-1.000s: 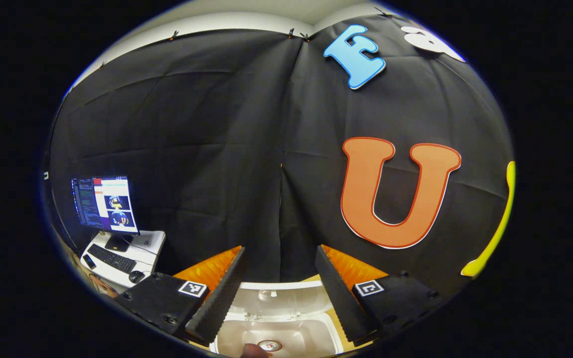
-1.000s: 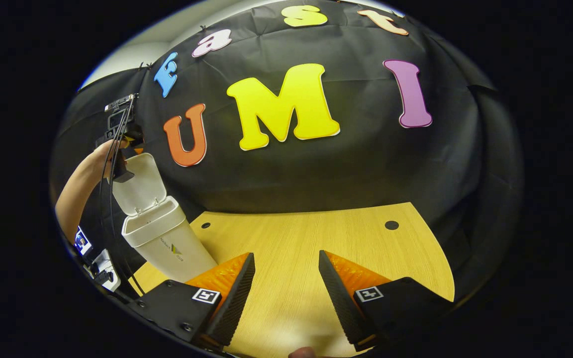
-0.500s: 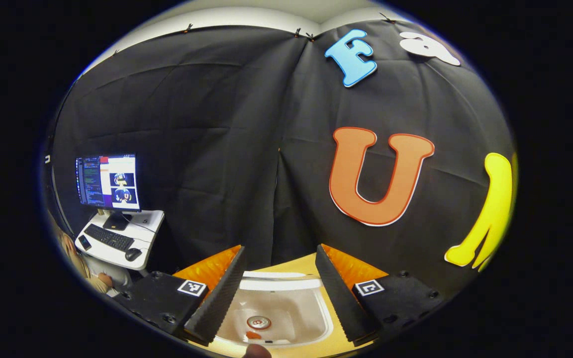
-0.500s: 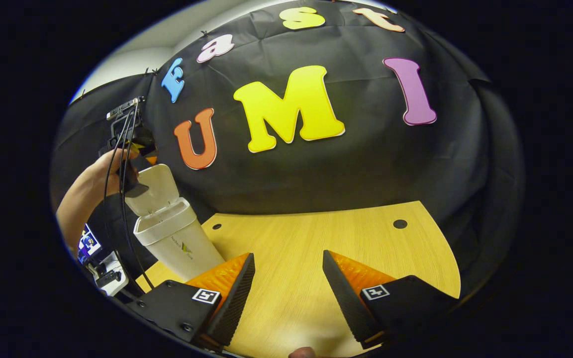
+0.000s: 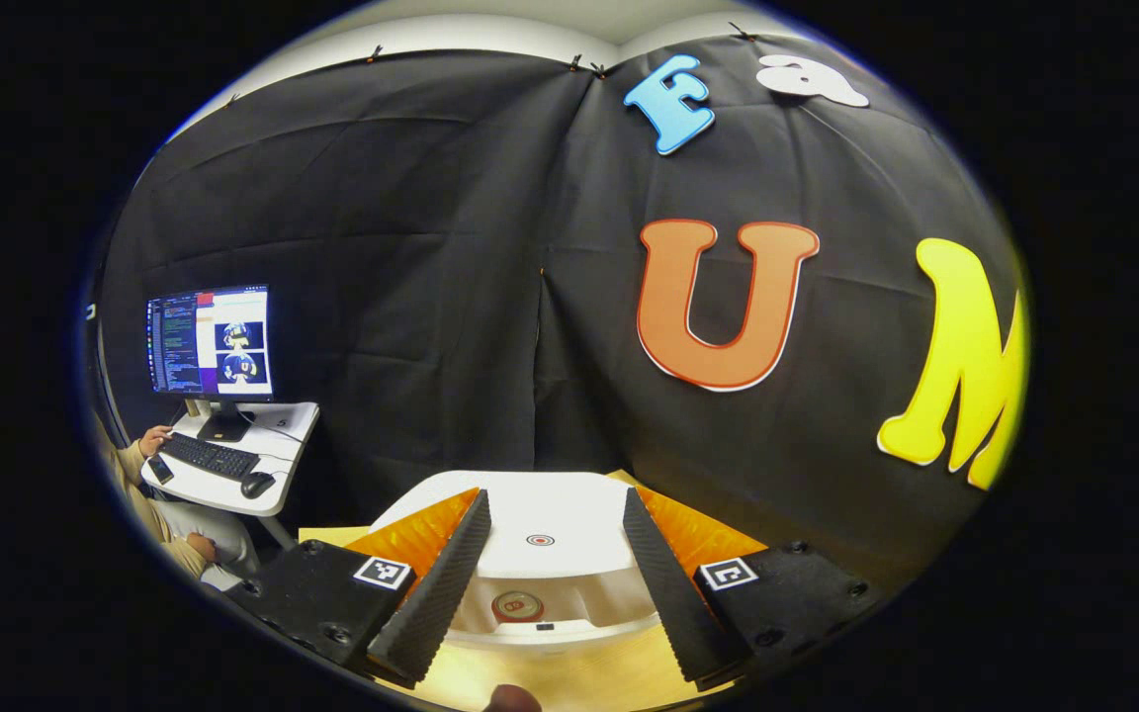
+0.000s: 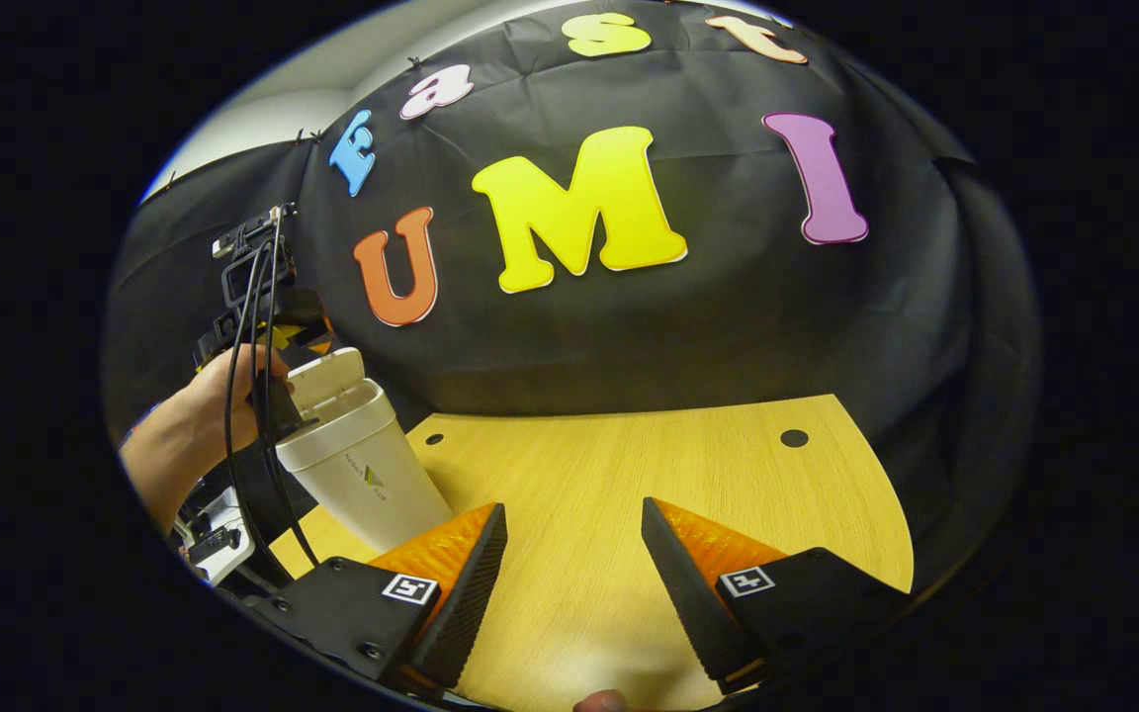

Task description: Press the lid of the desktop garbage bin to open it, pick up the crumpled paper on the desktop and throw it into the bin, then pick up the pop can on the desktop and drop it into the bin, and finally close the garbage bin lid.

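Both grippers' jaws open, empty; bin lid [image 5: 540,529] now tipped half-shut over pop can [image 5: 518,605]

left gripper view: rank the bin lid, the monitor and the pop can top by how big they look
1. bin lid, largest, though it sits right by the camera, which inflates it.
2. monitor, farther off, so likely bigger in reality than it looks here.
3. pop can, smallest; just its top shows inside the bin, under the half-lowered lid.

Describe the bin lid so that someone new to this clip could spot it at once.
On the wooden desk, at its left end by the black cloth wall, stands a tapered white bin. Its lid is the flat white flap on top, tilted partly down, beside the hand holding the other gripper.
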Available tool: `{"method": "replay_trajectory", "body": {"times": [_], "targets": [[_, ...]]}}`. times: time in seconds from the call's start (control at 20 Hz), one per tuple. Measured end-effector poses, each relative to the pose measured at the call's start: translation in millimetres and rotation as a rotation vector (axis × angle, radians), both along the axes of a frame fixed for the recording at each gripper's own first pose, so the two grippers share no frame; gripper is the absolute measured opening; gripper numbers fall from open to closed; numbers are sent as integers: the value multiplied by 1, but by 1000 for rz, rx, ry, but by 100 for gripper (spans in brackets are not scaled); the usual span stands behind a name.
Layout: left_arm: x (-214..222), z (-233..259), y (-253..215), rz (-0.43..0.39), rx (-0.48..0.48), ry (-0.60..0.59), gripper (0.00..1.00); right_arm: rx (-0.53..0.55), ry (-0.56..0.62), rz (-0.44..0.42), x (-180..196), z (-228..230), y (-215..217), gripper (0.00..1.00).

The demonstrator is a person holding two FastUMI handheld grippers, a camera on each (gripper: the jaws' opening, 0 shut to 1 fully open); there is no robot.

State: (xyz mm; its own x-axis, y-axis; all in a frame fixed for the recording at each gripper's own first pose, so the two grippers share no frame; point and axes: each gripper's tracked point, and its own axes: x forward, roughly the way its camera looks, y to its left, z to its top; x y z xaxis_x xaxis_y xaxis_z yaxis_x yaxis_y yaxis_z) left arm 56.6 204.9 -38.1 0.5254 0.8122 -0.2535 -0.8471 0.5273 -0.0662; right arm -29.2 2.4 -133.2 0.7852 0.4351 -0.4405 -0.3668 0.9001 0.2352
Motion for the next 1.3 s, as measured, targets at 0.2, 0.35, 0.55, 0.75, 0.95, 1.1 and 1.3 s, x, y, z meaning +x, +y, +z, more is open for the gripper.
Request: {"method": "replay_trajectory", "body": {"times": [0.2, 0.35, 0.55, 0.75, 0.95, 1.1, 1.3], "targets": [[-7, -34, -2, -11, -35, 38, 90, -14, -5, -9, 1, 0, -3, 87], [-8, -50, -6, -23, -30, 52, 90, -31, 3, -5, -1, -3, -4, 87], [-7, -59, -8, -54, 13, 83, 90, -44, 5, -11, -2, -7, -6, 88], [-11, -68, -11, -51, 35, 105, 92, -38, 11, -14, -5, -10, -5, 88], [-10, -65, -12, -80, 85, 56, 91, -37, 24, -46, -9, -21, -17, 87], [-7, -55, -13, -123, 129, 44, 90, -46, 10, -66, -3, -18, -24, 87], [5, 9, -21, -228, 243, -98, 86, -92, -157, -115, 16, 28, -28, 88]]}}
